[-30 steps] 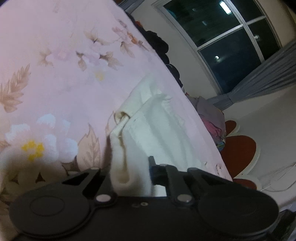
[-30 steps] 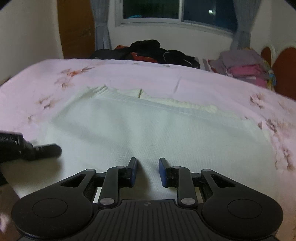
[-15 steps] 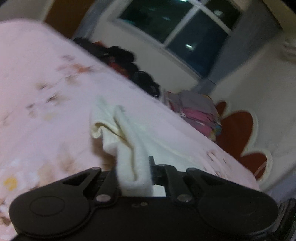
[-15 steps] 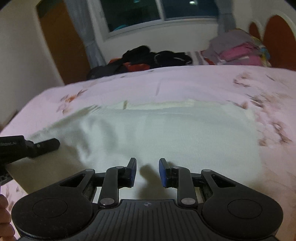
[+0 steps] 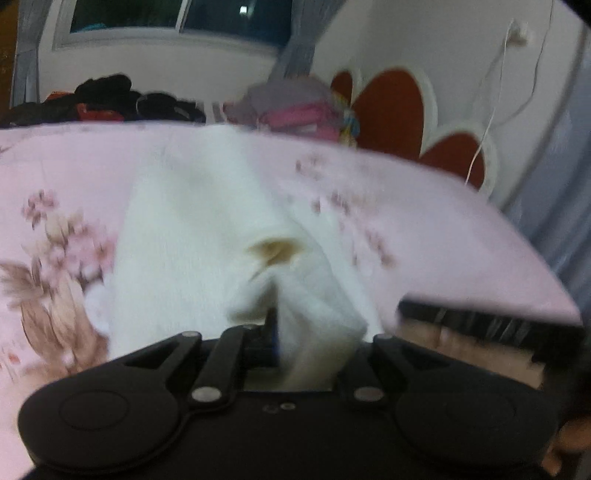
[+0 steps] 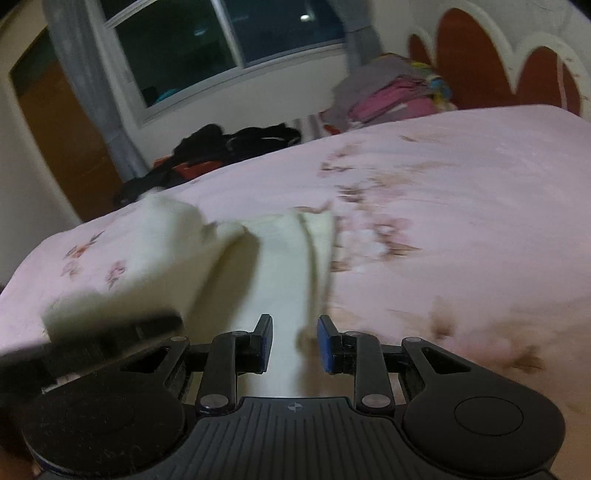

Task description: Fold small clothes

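From my left camera I see a pink floral bedspread (image 5: 424,206) filling the foreground, with a heap of dark clothes (image 5: 110,99) along its far edge under the window (image 5: 177,14), a stack of folded pink and grey garments (image 5: 295,107) beside it, and a red scalloped headboard (image 5: 391,110) to the right. Nothing lies between my grippers and the cream garment (image 5: 192,229), which is spread on the bed with one edge bunched up. My left gripper (image 5: 295,332) points down at the bed; its jaws are easing open, with a thick fold of the garment still packed between them. At the right edge of that view the other tool and part of a hand (image 5: 461,350) show, blurred. My right gripper (image 6: 294,343) also angles down, its blue pads (image 6: 325,343) set partly apart over a strip of the cream cloth; they grip nothing that I can see.
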Tool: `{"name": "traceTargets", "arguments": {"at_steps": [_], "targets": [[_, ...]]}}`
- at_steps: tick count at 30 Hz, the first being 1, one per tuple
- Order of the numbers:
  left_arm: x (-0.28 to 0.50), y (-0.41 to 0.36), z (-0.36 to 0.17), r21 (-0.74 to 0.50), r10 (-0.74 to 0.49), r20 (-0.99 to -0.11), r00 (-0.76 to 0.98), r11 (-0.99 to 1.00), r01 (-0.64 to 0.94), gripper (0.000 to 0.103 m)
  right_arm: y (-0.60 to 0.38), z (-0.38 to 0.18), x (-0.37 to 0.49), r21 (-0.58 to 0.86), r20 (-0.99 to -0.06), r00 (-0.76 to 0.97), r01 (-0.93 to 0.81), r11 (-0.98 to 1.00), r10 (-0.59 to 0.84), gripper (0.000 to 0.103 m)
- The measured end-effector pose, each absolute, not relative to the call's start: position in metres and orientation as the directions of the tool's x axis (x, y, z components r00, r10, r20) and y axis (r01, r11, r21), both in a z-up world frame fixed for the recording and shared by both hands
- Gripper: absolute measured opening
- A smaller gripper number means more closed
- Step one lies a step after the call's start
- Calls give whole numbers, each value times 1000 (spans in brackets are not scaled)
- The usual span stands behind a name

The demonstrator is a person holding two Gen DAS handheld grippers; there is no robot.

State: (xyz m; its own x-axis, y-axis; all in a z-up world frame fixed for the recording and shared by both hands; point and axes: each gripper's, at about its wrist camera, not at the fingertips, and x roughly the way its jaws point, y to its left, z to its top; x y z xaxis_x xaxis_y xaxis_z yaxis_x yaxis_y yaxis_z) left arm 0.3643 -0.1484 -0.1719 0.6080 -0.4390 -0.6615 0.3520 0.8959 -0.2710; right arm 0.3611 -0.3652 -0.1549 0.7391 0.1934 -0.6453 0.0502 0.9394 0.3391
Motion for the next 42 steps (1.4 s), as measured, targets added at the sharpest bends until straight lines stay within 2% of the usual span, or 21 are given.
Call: {"name": "traceTargets", "arguments": {"at_steps": [3,5,8,9,10,11,12,17,18,19,21,24,27,28,29,33,35,42], "targets": [[352,-154,-176,-263,-461,-662,591,881,393,23,-376,-153,358,381,-639,737,55,923,220,27],[344,-157,-172,-243,-466,-665,583,874,421,26,-377,-151,359,404,-632,736,47,914,241,27],[332,-147,-166,-281,-495,-669,554,859,428,38,-376,-147,363,447,-615,735,27,894,286,27],[330,-142,-164,-286,-499,-673,546,856,430,48,-375,-147,364,459,-609,734,18,888,300,33],[327,-137,-162,-286,-502,-676,540,853,436,59,-373,-146,366,470,-601,736,10,883,312,57],[327,-135,-157,-281,-503,-676,538,851,443,62,-370,-143,366,476,-589,742,0,879,319,70],[321,-128,-153,-273,-504,-672,543,850,451,63,-367,-143,369,479,-577,748,-16,878,329,76],[315,-92,-137,-279,-471,-658,588,877,391,63,-348,-147,389,503,-578,718,-62,862,388,76],[319,-87,-134,-283,-458,-654,602,886,366,63,-344,-151,395,504,-585,709,-62,861,393,74],[324,-80,-132,-290,-444,-648,618,895,339,63,-341,-155,399,505,-592,701,-62,861,398,65],[335,-67,-129,-303,-414,-642,645,910,283,63,-336,-163,408,516,-604,681,-61,854,413,56],[354,-52,-129,-310,-363,-645,672,929,204,62,-333,-179,422,515,-628,663,-39,856,408,56],[366,-41,-132,-330,-345,-646,681,931,160,62,-336,-183,428,554,-609,667,-31,832,430,54],[369,-39,-132,-331,-343,-646,682,931,154,62,-335,-184,430,558,-610,662,-31,829,435,39],[371,-38,-133,-329,-338,-647,684,932,150,62,-334,-185,431,563,-616,651,-31,826,444,33],[384,-33,-137,-334,-332,-651,683,933,136,62,-330,-186,437,560,-625,644,-25,828,442,32],[391,-32,-140,-348,-333,-657,676,930,119,62,-327,-185,439,553,-629,641,-29,833,440,15],[407,-44,-145,-371,-365,-652,664,918,140,62,-328,-160,425,442,-617,710,-42,896,338,11]]}}
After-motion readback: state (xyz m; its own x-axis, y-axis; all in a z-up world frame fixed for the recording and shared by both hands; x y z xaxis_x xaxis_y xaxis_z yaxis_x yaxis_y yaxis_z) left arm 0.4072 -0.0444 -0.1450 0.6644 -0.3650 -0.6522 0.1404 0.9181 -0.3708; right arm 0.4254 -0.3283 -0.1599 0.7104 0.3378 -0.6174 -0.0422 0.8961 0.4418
